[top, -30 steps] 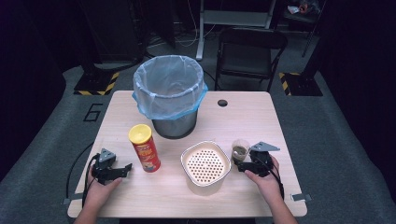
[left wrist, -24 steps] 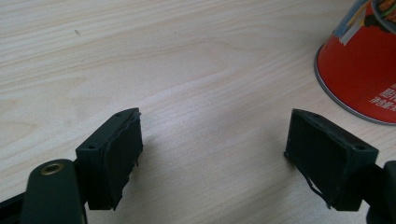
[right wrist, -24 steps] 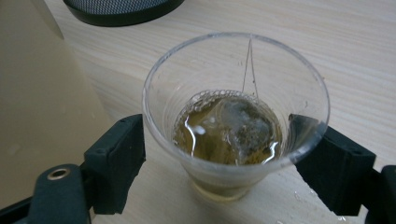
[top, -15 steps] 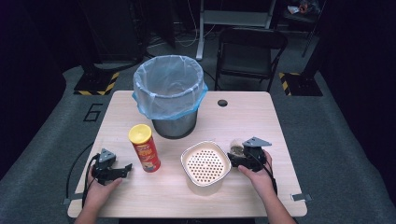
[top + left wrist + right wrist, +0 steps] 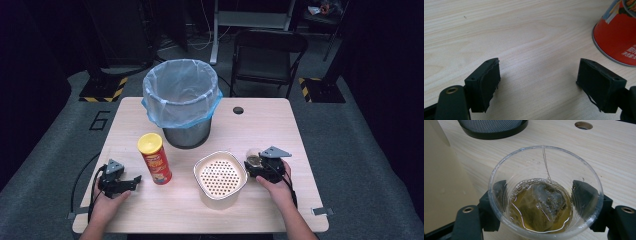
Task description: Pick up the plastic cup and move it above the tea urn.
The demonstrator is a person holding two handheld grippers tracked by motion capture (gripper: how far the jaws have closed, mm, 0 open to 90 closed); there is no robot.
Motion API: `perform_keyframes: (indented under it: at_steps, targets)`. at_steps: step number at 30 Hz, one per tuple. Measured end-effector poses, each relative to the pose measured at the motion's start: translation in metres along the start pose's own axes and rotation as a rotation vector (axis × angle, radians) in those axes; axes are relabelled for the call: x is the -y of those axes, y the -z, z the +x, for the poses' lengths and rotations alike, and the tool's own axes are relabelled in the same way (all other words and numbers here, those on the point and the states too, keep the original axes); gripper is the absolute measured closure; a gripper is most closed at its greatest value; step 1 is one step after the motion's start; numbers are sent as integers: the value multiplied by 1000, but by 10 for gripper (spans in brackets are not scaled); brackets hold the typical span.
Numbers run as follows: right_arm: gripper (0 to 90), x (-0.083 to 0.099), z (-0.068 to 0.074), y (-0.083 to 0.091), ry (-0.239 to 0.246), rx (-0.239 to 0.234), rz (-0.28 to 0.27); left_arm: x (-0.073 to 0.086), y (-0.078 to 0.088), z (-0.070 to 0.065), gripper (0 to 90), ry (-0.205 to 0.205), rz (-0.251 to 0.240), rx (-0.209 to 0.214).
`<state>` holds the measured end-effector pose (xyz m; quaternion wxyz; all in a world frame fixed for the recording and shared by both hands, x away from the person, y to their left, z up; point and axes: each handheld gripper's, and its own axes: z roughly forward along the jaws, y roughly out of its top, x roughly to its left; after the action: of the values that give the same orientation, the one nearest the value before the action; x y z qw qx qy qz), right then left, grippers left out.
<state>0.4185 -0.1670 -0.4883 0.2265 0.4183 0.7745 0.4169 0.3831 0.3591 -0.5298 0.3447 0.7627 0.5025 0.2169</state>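
A clear plastic cup (image 5: pixel 541 202) of amber tea with a soaked tea bag stands on the table right of a cream strainer bowl (image 5: pixel 220 175). My right gripper (image 5: pixel 541 192) straddles the cup (image 5: pixel 254 158). Its jaws have just been closing, and both pads now press on the cup's walls. A red chips can (image 5: pixel 155 159) with a yellow lid stands upright at the left. My left gripper (image 5: pixel 134 181) lies on the table left of it. In the left gripper view this gripper (image 5: pixel 539 80) is open over bare wood, with the can's base (image 5: pixel 619 37) at the upper right.
A mesh trash bin (image 5: pixel 181 100) lined with a pale blue bag stands at the table's back centre. A cable hole (image 5: pixel 238 110) lies to its right. A black chair (image 5: pixel 267 55) stands behind the table. The bowl's wall (image 5: pixel 444 177) rises close on the cup's left.
The right gripper has shifted slightly left onto the cup and its jaws have closed against it. The left gripper and the can have not moved.
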Motion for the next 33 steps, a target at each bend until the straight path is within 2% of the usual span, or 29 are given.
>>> perform_keyframes:
  at_steps: [8, 9, 11, 14, 21, 24, 25, 26, 28, 31, 32, 33]
  targets:
    - [305, 0, 1, 4, 15, -9, 9, 0, 0, 0, 182, 0, 0, 0]
    - [312, 0, 1, 5, 39, -5, 11, 0, 0, 0, 182, 0, 0, 0]
    - [318, 1, 2, 7, 55, 3, 10, 0, 0, 0, 182, 0, 0, 0]
    - [322, 1, 1, 8, 60, 0, 10, 0, 0, 0, 182, 0, 0, 0]
    - [337, -6, 0, 15, 60, -39, -5, 0, 0, 0, 182, 0, 0, 0]
    - [342, -14, -1, 18, 71, -66, -13, 0, 0, 0, 182, 0, 0, 0]
    - [347, -20, -3, 21, 71, -95, -15, 0, 0, 0, 182, 0, 0, 0]
    - [347, -20, -3, 21, 71, -95, -15, 0, 0, 0, 182, 0, 0, 0]
    - [351, -33, -7, 22, 102, -121, 1, 0, 0, 0, 182, 0, 0, 0]
    - [352, -43, -9, 24, 118, -134, 13, 0, 0, 0, 182, 0, 0, 0]
    - [353, -54, -11, 25, 140, -148, 10, 0, 0, 0, 182, 0, 0, 0]
    - [353, -54, -11, 25, 140, -148, 10, 0, 0, 0, 182, 0, 0, 0]
